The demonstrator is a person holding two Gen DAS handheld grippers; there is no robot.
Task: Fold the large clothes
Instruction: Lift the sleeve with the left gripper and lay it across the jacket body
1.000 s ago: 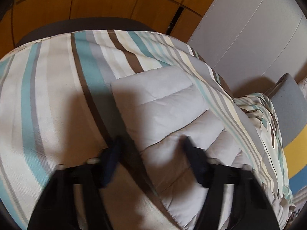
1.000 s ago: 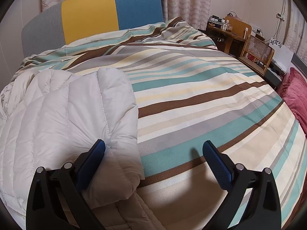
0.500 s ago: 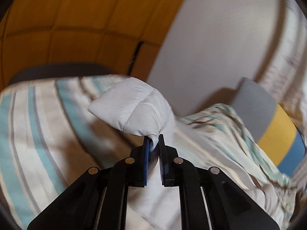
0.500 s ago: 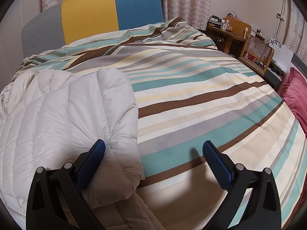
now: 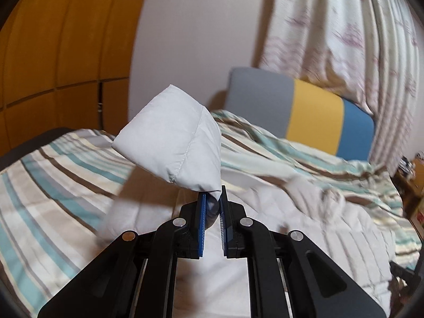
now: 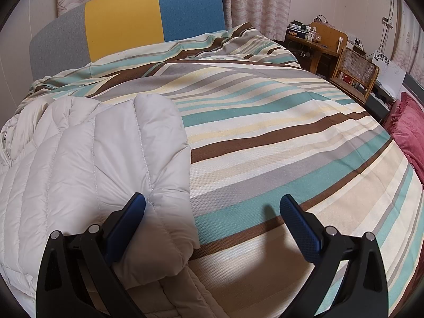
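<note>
My left tool (image 5: 212, 198) is clamped tight on the corner of a pale grey quilted down jacket (image 5: 175, 143), a puffy sleeve end that stands up off the bed above the blue pads. The rest of the jacket lies spread on the bed with the teal, brown and cream striped cover (image 5: 53, 175), below and to the right of my left tool. My right tool (image 6: 212, 212) hangs with its pads spread wide and nothing between them; its left pad sits just over a folded sleeve of the same jacket (image 6: 119, 164), its right pad over bare striped cover (image 6: 291, 143).

What worries me is the pinch itself: only a thin tip of slippery shell fabric sits between the pads, so I judge a quick pull could let it slide out and the sleeve would drop short of the fold line. The view is also blurred at the jacket's body, so I cannot tell how flat it lies; dragging the sleeve across could bunch the padding, or tug the body out of square, since my right tool pins nothing down.

I can read no brand, label or writing on the jacket, the cover or the grey, yellow and blue headboard (image 6: 124, 21).
</note>
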